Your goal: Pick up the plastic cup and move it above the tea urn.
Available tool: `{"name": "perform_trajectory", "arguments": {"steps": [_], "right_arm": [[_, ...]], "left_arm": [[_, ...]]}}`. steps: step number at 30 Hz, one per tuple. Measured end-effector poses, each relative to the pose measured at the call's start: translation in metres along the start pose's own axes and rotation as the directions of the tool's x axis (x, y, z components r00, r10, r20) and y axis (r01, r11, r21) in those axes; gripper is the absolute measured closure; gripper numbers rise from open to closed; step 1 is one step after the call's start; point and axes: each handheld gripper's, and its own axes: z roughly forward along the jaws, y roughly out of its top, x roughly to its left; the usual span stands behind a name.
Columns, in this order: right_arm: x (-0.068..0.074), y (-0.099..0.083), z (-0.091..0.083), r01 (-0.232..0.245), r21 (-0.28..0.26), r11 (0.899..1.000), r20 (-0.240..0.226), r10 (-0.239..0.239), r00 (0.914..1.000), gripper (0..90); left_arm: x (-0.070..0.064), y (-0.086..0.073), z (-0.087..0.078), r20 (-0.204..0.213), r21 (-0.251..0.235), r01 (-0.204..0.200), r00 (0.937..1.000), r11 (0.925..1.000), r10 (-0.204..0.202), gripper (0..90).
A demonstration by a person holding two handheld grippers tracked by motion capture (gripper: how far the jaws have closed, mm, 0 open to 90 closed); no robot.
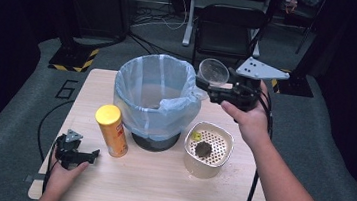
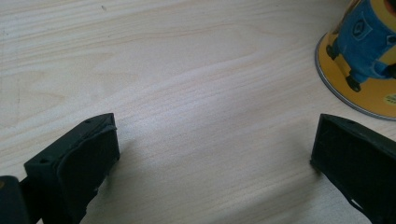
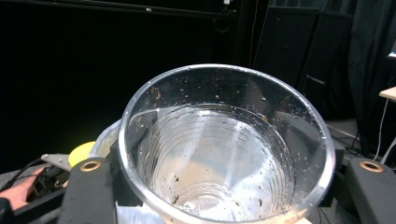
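Plastic cup point(image 1: 213, 72) is what this seems to be about, and it's up in the air at the right rim of the bin, tipped on its side with the mouth facing up and toward me.

Going left to right: my left claw point(image 1: 91, 154) is parked low on the tabletop point(image 1: 158, 179) near the front left corner, jaws spread wide with nothing between them, just bare wood. My guess is it's waiting out of the way. Right next to it stands the yellow chip can point(image 1: 111, 129), upright, untouched.

Then the bin point(image 1: 154, 98) with its pale blue liner, sitting mid-table. In front and to the right of it is a cream strainer tub point(image 1: 208, 150) with a dark lump and a small yellow bit on its perforated insert.

My right claw point(image 1: 208, 87) is clamped on the cup's sides, one jaw on each side. There are crumbs stuck inside the cup and it looks mostly empty, so I'd say I'm holding it there to dump it into the bin.
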Motion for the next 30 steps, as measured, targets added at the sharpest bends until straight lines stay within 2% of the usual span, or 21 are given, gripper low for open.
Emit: {"name": "perform_trajectory", "arguments": {"steps": [1,7,9,13,14,15,17,21,22,23,25,26,30], "right_arm": [[0.001,0.005,0.012,-0.005,0.002,1.0,-0.007,0.005,1.0,32.5],[0.008,0.012,0.046,0.01,0.018,1.0,-0.029,-0.009,0.9995,32.0],[0.009,0.012,0.052,0.016,0.02,1.0,-0.032,-0.015,0.9994,31.8],[0.013,0.01,0.08,0.021,0.045,0.999,-0.043,-0.019,0.9989,31.7],[0.013,0.01,0.08,0.021,0.045,0.999,-0.043,-0.019,0.9989,31.7],[0.015,0.009,0.09,0.015,0.072,0.997,-0.043,-0.012,0.999,31.5],[0.016,0.008,0.1,0.02,0.079,0.997,-0.044,-0.017,0.9989,31.4],[0.016,0.006,0.112,-0.006,0.082,0.997,-0.052,0.01,0.9986,31.4],[0.017,0.006,0.116,-0.01,0.084,0.996,-0.051,0.014,0.9986,31.3],[0.018,0.005,0.124,-0.004,0.105,0.994,-0.055,0.009,0.9985,31.0],[0.017,0.005,0.126,0.003,0.108,0.994,-0.054,0.002,0.9986,30.9],[0.018,0.003,0.132,-0.01,0.125,0.992,-0.048,0.017,0.9987,30.5],[0.018,0.001,0.139,-0.015,0.147,0.989,-0.038,0.021,0.999,30.0]], "left_arm": [[0.0,0.0,0.0,0.0,0.0,0.0,1.0,1.0,0.0,0.6],[0.0,0.0,0.0,0.0,0.0,0.0,1.0,1.0,0.0,0.7],[0.0,0.0,0.0,0.0,0.0,0.0,1.0,1.0,0.0,0.6],[0.0,0.0,0.0,-0.002,-0.001,-0.002,1.0,1.0,0.002,0.7],[-0.001,0.0,0.0,0.006,0.002,0.014,0.9999,0.9999,-0.014,0.7],[-0.001,0.0,0.0,0.006,0.002,0.014,0.9999,0.9999,-0.014,0.7],[-0.001,0.0,0.0,0.005,0.003,0.013,0.9999,0.9999,-0.013,0.7],[-0.001,0.0,0.0,0.006,0.002,0.014,0.9999,0.9999,-0.014,0.7],[0.0,0.0,0.0,0.002,0.004,0.002,1.0,1.0,-0.002,0.7],[0.0,0.0,0.0,0.002,0.004,0.004,1.0,1.0,-0.005,0.7],[0.0,0.0,0.0,0.003,0.002,0.005,1.0,1.0,-0.005,0.7],[0.0,0.0,0.0,0.003,0.002,0.005,1.0,1.0,-0.005,0.7],[0.0,0.0,0.0,0.003,0.002,0.005,1.0,1.0,-0.005,0.6]]}}
